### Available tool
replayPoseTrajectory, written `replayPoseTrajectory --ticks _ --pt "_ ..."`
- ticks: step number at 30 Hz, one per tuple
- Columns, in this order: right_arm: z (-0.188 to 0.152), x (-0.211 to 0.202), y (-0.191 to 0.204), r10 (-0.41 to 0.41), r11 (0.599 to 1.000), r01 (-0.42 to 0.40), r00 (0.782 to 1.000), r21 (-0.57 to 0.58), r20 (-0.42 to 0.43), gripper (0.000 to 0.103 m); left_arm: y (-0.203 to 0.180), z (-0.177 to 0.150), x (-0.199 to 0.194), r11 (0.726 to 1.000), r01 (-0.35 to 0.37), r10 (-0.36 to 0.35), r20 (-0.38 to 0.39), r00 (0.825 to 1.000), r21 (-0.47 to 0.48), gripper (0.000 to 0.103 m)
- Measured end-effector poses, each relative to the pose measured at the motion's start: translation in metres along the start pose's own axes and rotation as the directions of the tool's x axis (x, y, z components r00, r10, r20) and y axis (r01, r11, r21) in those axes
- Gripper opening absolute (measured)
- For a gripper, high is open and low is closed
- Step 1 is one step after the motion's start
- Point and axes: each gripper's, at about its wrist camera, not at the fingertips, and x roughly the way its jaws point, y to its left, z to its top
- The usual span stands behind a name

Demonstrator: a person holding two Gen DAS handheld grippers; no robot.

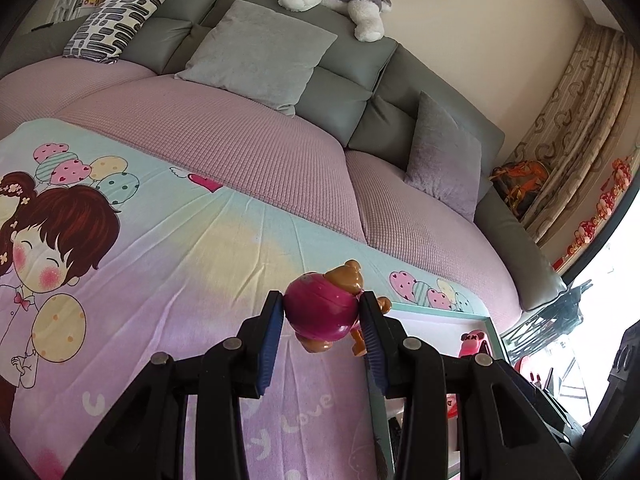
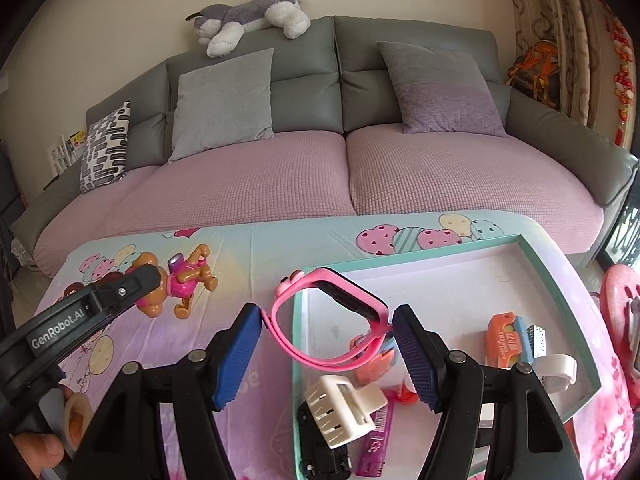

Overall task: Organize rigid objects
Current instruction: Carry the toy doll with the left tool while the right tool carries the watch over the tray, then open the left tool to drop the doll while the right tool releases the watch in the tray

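Blue-padded fingers of the right gripper [image 2: 327, 334] sit closest, closed on a pink watch [image 2: 328, 320] by its looped strap, one pad against each side, so the watch hangs over the near left edge of a shallow teal-rimmed tray [image 2: 560, 280]. Below it in the tray lie a white hair claw [image 2: 340, 408], a black clip [image 2: 316, 452] partly under the claw, a purple stick-shaped item [image 2: 378, 444], and an orange and blue toy [image 2: 516, 338] beside a white ring-shaped piece [image 2: 558, 370] near the right wall. Off to the left, the left gripper [image 1: 323, 310] pinches a brown puppy figure in a magenta outfit [image 1: 320, 308], its round magenta body squeezed between the pads; from the right wrist view the same toy is held above the cartoon-print cloth [image 2: 256, 248] that covers the table, well apart from the tray. Beyond the cloth stands a grey sofa [image 2: 360, 60] with pink seat covers, two grey cushions, one patterned cushion at the far left, and a plush husky [image 2: 252, 16] sprawled along its back. Curtains [image 2: 560, 20] hang at the right.
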Motion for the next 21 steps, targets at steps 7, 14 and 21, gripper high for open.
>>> replayPoseTrajectory --ticks 7,14,21 --pt "0.006 -0.006 -0.054 -0.074 0.992 0.072 0.997 0.108 0.014 0.071 -0.027 -0.006 0.007 0.997 0.021 -0.021 -0.008 1.0 0.07 0.04" --pt "0.004 -0.004 -0.095 -0.157 0.97 0.157 0.988 0.186 -0.013 0.071 -0.062 -0.019 0.024 0.986 0.068 -0.062 -0.04 0.997 0.153 0.04" --pt "0.0 0.003 -0.109 -0.19 0.96 0.196 0.981 0.2 -0.046 0.071 -0.087 -0.032 0.043 0.974 0.099 -0.087 -0.071 0.994 0.204 0.04"
